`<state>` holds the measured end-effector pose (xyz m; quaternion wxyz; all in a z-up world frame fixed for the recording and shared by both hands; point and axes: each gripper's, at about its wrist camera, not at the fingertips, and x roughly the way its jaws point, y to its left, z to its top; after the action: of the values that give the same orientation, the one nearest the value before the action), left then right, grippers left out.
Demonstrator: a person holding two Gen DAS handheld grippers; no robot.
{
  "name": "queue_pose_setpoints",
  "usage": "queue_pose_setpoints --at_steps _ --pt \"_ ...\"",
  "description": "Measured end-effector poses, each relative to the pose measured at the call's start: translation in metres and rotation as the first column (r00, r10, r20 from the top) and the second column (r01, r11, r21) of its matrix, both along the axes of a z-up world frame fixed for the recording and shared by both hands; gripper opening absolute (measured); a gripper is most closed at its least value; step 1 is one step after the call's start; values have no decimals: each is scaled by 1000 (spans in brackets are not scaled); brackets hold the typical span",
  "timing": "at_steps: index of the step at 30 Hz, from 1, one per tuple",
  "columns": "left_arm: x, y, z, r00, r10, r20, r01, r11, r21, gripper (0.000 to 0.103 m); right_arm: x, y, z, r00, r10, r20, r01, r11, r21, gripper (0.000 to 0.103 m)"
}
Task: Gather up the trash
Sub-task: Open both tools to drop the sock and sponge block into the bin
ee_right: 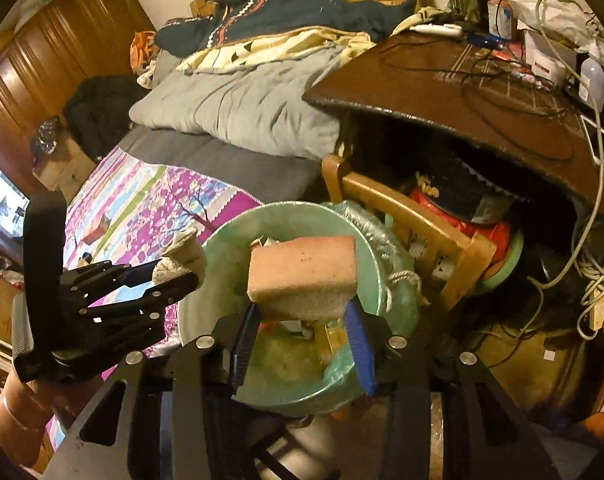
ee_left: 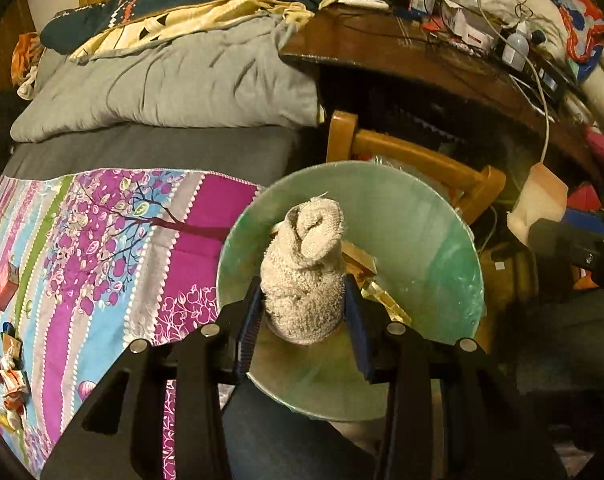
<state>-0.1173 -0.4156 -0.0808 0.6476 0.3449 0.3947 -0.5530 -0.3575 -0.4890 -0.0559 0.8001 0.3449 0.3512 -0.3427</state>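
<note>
Hanging above the green-lined trash bin [ee_left: 442,240], the left gripper [ee_left: 304,304] pinches a rolled beige cloth [ee_left: 306,272] between its blue fingers [ee_left: 248,320]. The right gripper [ee_right: 302,320] pinches a pink sponge [ee_right: 302,272] over the same bin. Scraps lie inside the bin. More litter [ee_left: 10,376] lies on the patterned bed cover [ee_left: 122,248].
</note>
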Motion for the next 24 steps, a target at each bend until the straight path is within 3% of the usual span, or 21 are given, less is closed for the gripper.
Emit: queue_pose_setpoints --at_steps 12,15,16,17,24 --pt "2 -3 -5 1000 10 -3 -10 1000 17 40 12 -3 -3 1000 22 -2 -22 999 29 46" --pt "6 -3 -4 1000 20 -6 -20 1000 9 45 14 -5 -2 999 33 24 -34 998 44 58" --pt "6 -3 -4 1000 21 -9 -21 1000 8 54 14 -5 -1 999 33 32 -34 999 39 75" --pt "7 -2 -4 1000 26 -11 -26 1000 6 65 14 -4 1 999 24 32 -25 999 28 81" --pt "8 1 -4 999 28 -20 -28 1000 2 68 10 -7 6 999 12 33 -12 1000 1 80"
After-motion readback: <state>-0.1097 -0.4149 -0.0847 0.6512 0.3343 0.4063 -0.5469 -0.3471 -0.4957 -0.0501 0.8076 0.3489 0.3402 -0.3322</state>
